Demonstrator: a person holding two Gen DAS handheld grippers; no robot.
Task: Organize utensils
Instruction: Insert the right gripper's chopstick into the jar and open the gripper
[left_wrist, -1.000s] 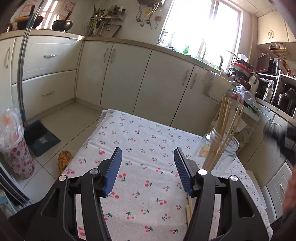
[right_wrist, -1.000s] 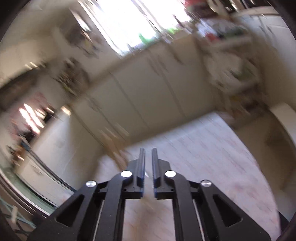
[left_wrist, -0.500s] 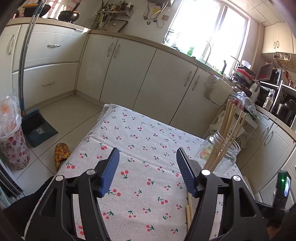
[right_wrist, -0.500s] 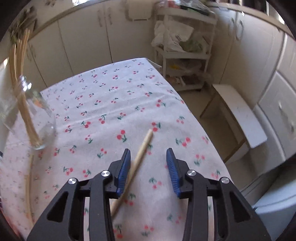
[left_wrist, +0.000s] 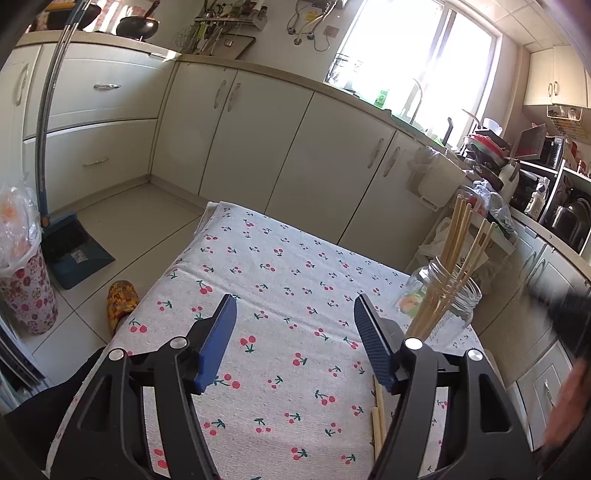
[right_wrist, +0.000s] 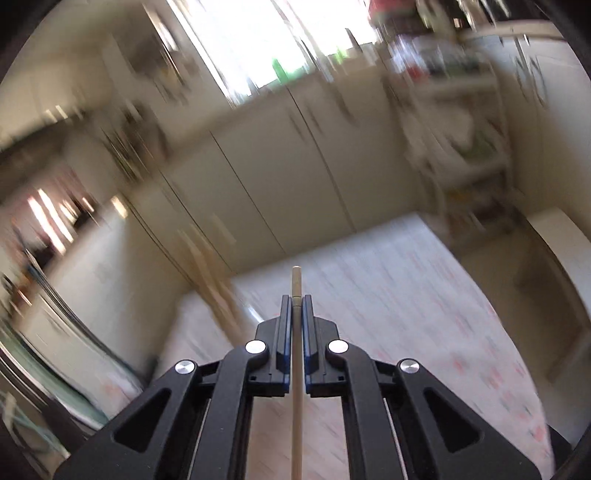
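Right gripper (right_wrist: 294, 306) clamped tight on a single wooden chopstick (right_wrist: 295, 406), jaws having just closed onto it, stick running straight down between the pads with its tip poking out past them, background all motion blur. Left gripper (left_wrist: 295, 332) hanging over the cherry-print tablecloth (left_wrist: 280, 280) with jaws wide apart, just opened a bit further, nothing between them. Glass jar (left_wrist: 448, 312) of upright chopsticks near the table's right edge, two loose chopsticks (left_wrist: 377, 421) flat on the cloth toward the near edge, beside the left gripper's right finger.

Each black claw (left_wrist: 295, 339) (right_wrist: 296, 306) has blue ribbed pads and silver screws.
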